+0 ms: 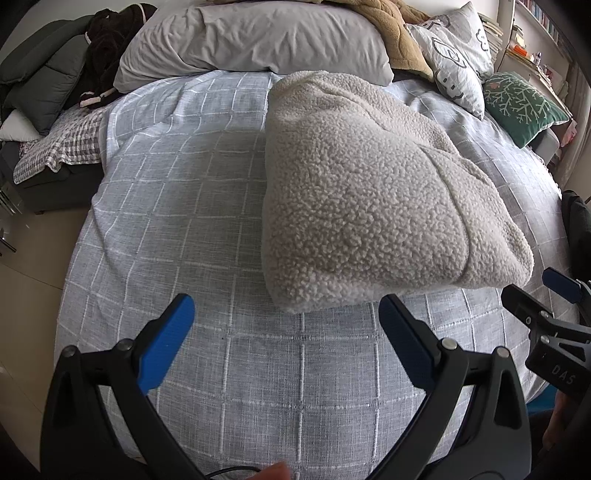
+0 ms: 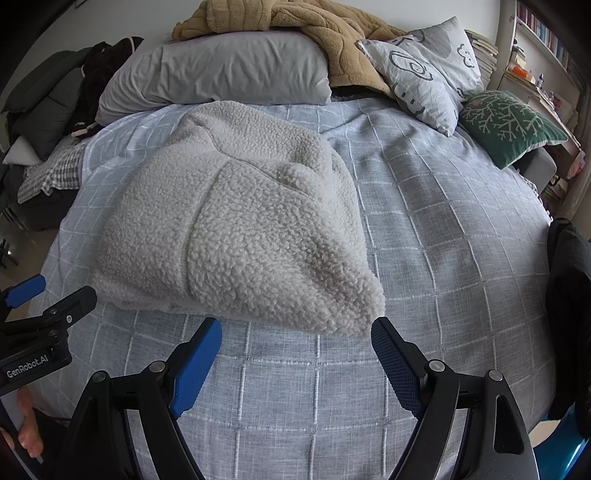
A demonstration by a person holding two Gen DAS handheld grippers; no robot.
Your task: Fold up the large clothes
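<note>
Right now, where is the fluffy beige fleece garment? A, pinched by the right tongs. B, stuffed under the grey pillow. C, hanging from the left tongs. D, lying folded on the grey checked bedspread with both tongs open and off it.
D: the fleece garment lies as a folded bundle on the checked bedspread, and both the left tongs and the right tongs are spread open short of its near edge.

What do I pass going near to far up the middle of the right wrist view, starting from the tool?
right tool with its jaws open → bare strip of checked bedspread → folded fleece garment → grey pillow → tan blanket heaped at the head of the bed.
</note>
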